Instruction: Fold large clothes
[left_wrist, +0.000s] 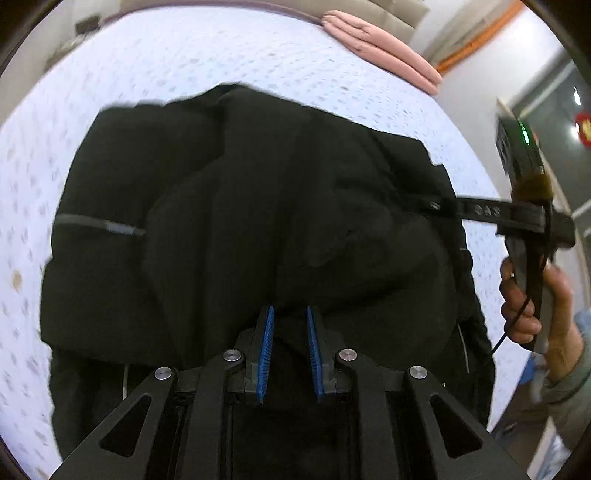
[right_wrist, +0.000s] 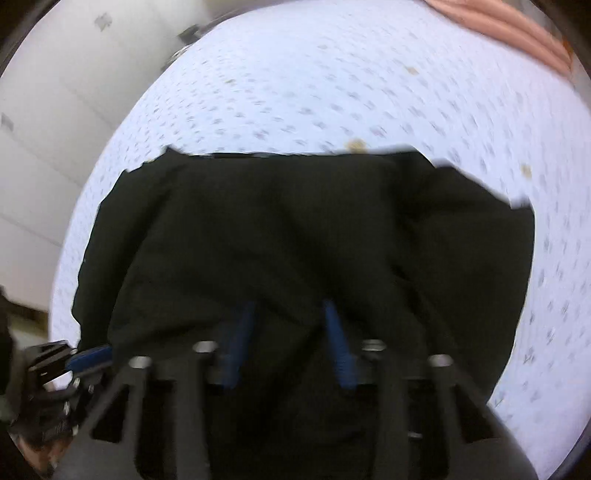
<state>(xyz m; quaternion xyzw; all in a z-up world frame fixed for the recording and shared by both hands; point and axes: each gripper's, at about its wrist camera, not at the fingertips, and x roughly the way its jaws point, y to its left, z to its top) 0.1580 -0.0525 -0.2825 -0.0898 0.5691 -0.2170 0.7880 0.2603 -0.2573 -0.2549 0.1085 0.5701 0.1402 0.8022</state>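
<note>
The black jacket (left_wrist: 240, 206) lies bunched on the bed (left_wrist: 155, 62), nearer its front edge than its far one, with bare patterned sheet showing beyond it and to both sides. A grey strip (left_wrist: 99, 225) runs across the part towards the bed's left side. No brand or label shows on the cloth itself.

My left gripper (left_wrist: 290, 314) points steeply down at the jacket's near fold. Its blue pads (left_wrist: 266, 347) stand only a narrow gap apart, and that gap is packed with black cloth, so I have the jacket pinched there.

My right gripper (right_wrist: 290, 325) is over the jacket too. Its own view is blurred, but the blue pads (right_wrist: 340, 343) stand well apart with dark cloth lying in the gap – I do not see them pressing on it. From the left view the same gripper reaches in from the bed's right side, its tips at the jacket's edge. On its black finger I can read raised letters (left_wrist: 487, 211) – "DAS", the rest unclear. My right hand (left_wrist: 524, 306) wraps the handle, and a green light (left_wrist: 523, 133) glows on the unit above.

A folded pink blanket (left_wrist: 380, 48) sits at the bed's far edge.
</note>
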